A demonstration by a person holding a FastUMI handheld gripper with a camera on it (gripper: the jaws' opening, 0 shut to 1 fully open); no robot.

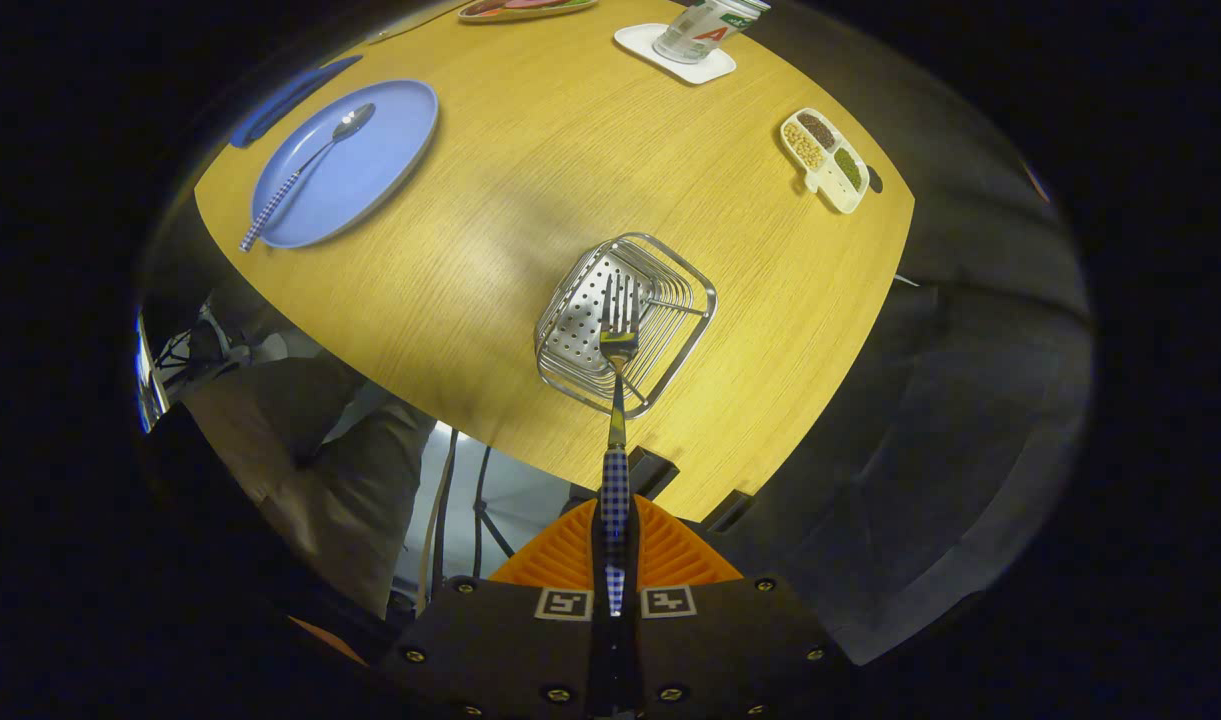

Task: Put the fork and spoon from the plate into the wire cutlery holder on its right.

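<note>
My gripper (615, 545) is shut on the checked handle of a fork (618, 330), held high above the table. The fork's tines point straight ahead and hang over the open top of the wire cutlery holder (670, 345), a square metal basket with a perforated bottom. Far off to the left lies a blue plate (370, 180) with the spoon (310, 170) resting across it, its checked handle sticking out over the plate's near rim.
The round wooden table (530, 180) also carries a white divided dish of beans (825, 160) at the right, a can on a white coaster (685, 45) at the back, and a blue strip (290, 98) beside the plate. A person's legs show below the table's edge.
</note>
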